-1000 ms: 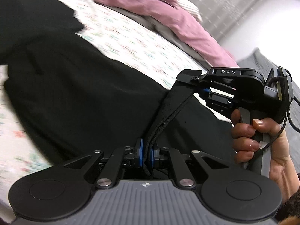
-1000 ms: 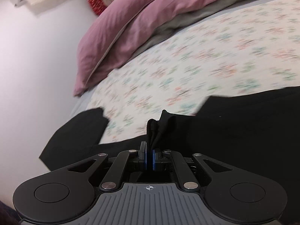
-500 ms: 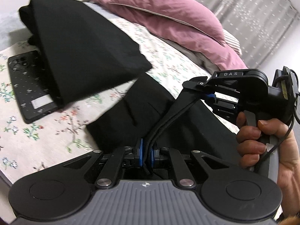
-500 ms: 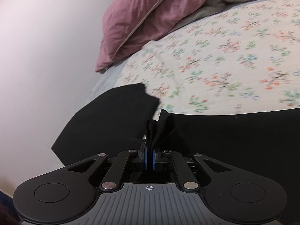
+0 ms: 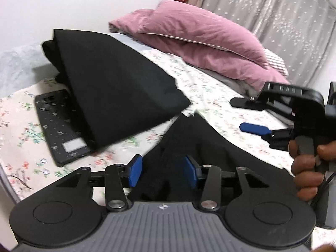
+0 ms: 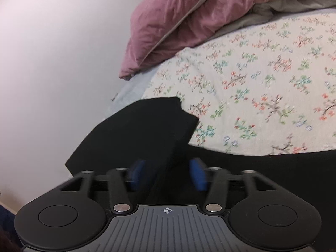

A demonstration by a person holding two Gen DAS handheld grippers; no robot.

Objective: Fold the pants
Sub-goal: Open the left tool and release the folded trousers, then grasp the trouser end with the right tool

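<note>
The black pants (image 5: 117,84) lie on the floral bedsheet (image 5: 210,96), one folded part raised at the left and another part (image 5: 199,140) low in front of me. My left gripper (image 5: 163,172) is open, its blue pads apart with black cloth loose between them. My right gripper (image 5: 247,115) shows at the right of the left wrist view, held by a hand, jaws apart. In the right wrist view the right gripper (image 6: 167,177) is open over the pants (image 6: 142,134), with cloth between the pads but not pinched.
A black phone (image 5: 58,126) lies on the sheet at the left, partly under the pants. A pink pillow (image 5: 199,40) and a grey blanket lie at the back. A white wall (image 6: 52,52) runs along the bed's left edge. Grey curtains (image 5: 273,10) hang behind.
Both grippers were shut on the pants' edge and have opened, letting the cloth drop onto the bed. The right gripper has drawn away from the left.
</note>
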